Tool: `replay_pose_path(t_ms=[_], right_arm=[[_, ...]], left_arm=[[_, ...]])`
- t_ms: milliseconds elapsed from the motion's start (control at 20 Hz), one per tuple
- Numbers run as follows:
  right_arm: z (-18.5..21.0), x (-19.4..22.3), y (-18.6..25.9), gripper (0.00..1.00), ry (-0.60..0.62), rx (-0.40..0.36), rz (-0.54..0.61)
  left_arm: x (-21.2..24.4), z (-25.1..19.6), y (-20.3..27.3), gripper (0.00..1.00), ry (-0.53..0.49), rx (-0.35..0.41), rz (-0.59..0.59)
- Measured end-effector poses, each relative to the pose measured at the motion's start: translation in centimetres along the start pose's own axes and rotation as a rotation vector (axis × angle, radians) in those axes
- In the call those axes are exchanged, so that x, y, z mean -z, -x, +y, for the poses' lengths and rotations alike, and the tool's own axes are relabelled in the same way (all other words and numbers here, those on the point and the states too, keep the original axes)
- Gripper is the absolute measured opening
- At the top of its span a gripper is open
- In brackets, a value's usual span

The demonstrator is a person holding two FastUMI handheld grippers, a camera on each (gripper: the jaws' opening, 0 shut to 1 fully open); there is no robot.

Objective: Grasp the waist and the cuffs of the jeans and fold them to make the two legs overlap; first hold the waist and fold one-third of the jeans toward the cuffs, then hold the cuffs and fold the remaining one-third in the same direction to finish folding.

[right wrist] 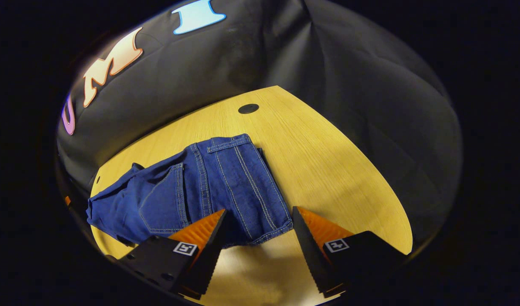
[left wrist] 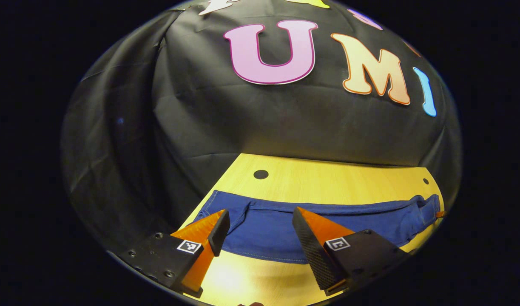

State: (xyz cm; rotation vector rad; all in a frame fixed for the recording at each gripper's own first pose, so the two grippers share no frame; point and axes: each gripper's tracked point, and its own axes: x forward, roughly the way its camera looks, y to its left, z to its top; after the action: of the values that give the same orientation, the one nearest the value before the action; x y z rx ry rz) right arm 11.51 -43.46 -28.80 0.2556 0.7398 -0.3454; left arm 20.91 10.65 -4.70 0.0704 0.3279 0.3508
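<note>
Blue jeans [right wrist: 200, 187] lie flat on a wooden table [right wrist: 328, 170]. The left gripper [left wrist: 260, 231] and right gripper [right wrist: 257, 231] hover spread wide at the near edge, holding nothing; bare tabletop surrounds the denim.

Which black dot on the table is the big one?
The left dot, past the jeans in the left gripper view, is big; the right dot, near the edge of the table, is tiny.

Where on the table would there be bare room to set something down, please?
Free: the table right of the jeans, the strip between jeans and booth wall around the dark hole, and the near edge by each gripper. Crowded: the jeans-covered left-centre.
</note>
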Motion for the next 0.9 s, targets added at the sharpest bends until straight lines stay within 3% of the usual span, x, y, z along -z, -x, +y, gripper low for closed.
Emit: replay_pose_path(t_ms=[100, 150, 400, 500, 550, 900], right_arm=[[0.5, -0.1, -0.4, 0.58, 0.016, 0.026, -0.027], [0.4, 0.2, -0.1, 0.48, 0.035, 0.044, -0.02], [1.4, 0.2, 0.0, 0.24, 0.011, 0.047, -0.021], [1.4, -0.4, 0.3, 0.23, -0.035, 0.059, -0.04], [1.5, -0.5, 0.4, 0.12, -0.029, 0.063, -0.048], [2.9, -4.4, 4.4, 0.01, -0.049, 0.076, -0.19]], left_arm=[[0.0, -0.4, 0.0, 0.9, -0.003, 0.014, 0.008], [-0.1, -0.6, 0.1, 0.9, 0.0, 0.022, 0.011], [0.0, -1.7, -0.2, 0.9, 0.009, 0.059, 0.027], [0.2, -1.8, -0.3, 0.9, 0.014, 0.064, 0.037], [0.2, -1.7, -0.4, 0.9, 0.02, 0.064, 0.039], [1.0, 1.5, -0.9, 0.9, 0.033, 0.083, 0.057]])
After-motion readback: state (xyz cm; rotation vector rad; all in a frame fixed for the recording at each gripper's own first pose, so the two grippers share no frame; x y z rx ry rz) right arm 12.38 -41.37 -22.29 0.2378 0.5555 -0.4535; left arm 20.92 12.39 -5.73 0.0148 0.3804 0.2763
